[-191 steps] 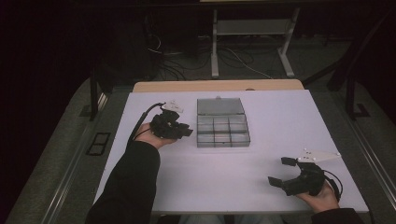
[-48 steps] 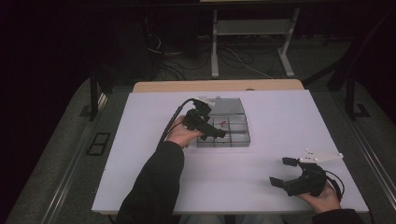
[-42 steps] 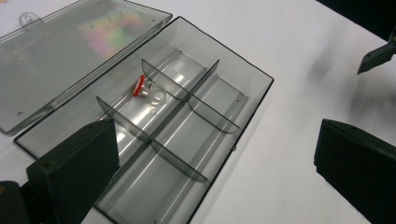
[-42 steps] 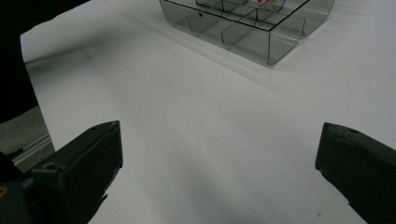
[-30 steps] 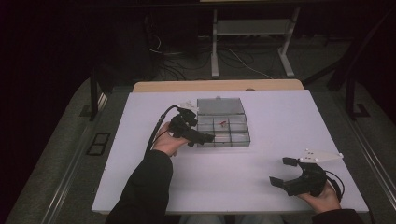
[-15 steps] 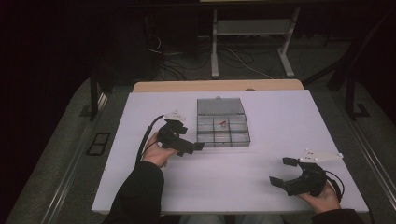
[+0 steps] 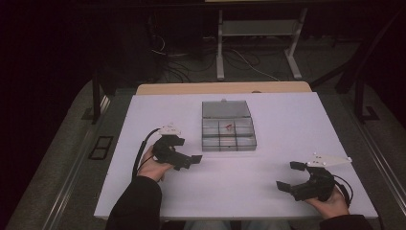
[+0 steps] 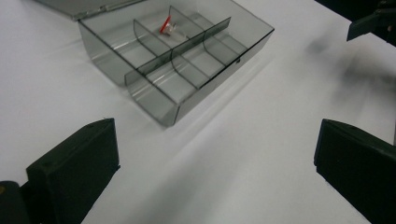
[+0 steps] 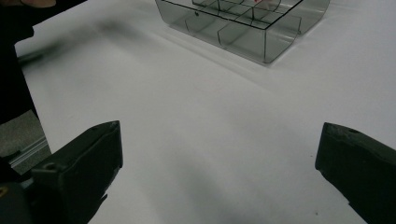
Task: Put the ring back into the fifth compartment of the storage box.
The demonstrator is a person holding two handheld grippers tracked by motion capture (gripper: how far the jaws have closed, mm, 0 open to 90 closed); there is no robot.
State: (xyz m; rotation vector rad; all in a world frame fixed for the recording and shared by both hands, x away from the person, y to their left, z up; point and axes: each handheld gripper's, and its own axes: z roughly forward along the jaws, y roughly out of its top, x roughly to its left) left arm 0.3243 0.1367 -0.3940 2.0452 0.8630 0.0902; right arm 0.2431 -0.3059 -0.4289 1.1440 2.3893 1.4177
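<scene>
Black grippers with blocky jaws, black cables, dark sleeves (image 7: 139,203).

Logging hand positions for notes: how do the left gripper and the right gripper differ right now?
The left gripper sits close to the clear compartment box, just off its near left corner; the right gripper rests far off, by the table's near right edge. The left one points right, the right one left. Both have their jaws wide open and hold nothing.

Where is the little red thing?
In the high view, the small red item lies in the clear compartment box's back-row middle compartment, mid-table, beyond both grippers.
</scene>
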